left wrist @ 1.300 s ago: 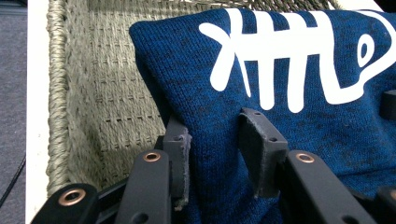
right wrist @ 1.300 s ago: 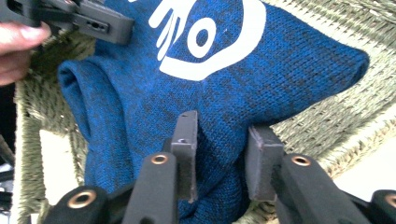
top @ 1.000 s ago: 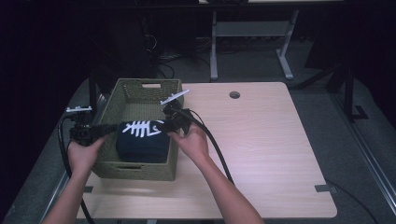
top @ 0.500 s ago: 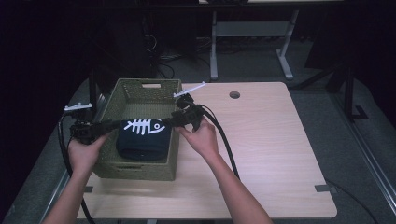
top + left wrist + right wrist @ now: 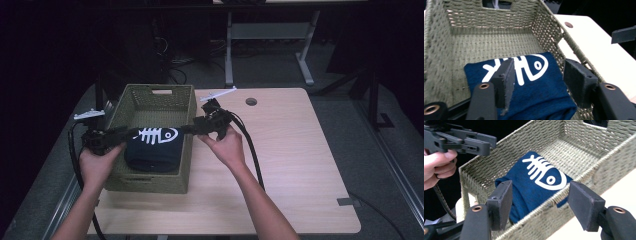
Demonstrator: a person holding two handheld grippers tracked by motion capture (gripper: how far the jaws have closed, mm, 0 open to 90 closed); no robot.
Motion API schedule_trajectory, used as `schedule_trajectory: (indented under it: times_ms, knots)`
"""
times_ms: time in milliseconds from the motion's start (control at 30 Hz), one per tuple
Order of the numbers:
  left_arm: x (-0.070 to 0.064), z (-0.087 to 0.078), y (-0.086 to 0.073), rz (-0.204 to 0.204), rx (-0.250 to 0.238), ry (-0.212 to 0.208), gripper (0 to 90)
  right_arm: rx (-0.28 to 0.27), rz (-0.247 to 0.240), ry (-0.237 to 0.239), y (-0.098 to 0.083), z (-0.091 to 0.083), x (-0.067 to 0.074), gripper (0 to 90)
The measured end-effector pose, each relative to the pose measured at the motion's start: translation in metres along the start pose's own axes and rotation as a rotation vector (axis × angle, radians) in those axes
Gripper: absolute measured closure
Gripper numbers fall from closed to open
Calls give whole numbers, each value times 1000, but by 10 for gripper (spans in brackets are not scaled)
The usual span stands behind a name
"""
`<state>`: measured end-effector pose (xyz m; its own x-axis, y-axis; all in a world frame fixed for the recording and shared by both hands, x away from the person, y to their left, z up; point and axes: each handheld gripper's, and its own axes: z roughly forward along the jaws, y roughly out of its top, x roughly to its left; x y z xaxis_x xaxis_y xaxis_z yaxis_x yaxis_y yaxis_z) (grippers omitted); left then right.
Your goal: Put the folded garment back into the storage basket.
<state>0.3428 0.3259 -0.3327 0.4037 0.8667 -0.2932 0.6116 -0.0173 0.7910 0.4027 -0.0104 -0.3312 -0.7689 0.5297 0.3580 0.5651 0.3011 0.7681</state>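
A folded dark blue cloth with a white fish-skeleton print (image 5: 152, 145) lay on the floor of a green woven rectangular basket (image 5: 150, 180), in the half nearer to the person. The basket stood on the left part of a light wooden table (image 5: 300, 165). The left gripper (image 5: 537, 82) hung above the cloth from the left side of the basket. Its jaws had just been opening and stood apart, with nothing pressed between them. The right gripper (image 5: 540, 202) was over the right wall of the basket. Its jaws had also just been opening, stood wide apart and held nothing; the cloth lay free below them.
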Motion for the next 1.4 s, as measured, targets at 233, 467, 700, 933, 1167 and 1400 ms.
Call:
schedule_trajectory:
  times_ms: [233, 467, 700, 933, 1167, 1400]
  knots:
    - [-15, 6, 1, 9, 3, -38, 359, -6, 9, 1, -5, -13, -7, 359]
    - [-30, 13, 6, 43, 10, -66, 331, -28, 25, -1, -11, -26, -14, 336]
    - [-45, 20, 7, 80, 11, -63, 288, -46, 49, -17, -19, -43, -28, 290]
    - [-57, 25, 7, 95, 18, -80, 272, -59, 58, -31, -29, -59, -35, 281]
    - [-70, 30, 7, 97, 18, -105, 255, -73, 63, -44, -37, -78, -42, 277]
    - [-82, 34, 7, 104, 16, -121, 249, -86, 74, -59, -46, -95, -49, 275]
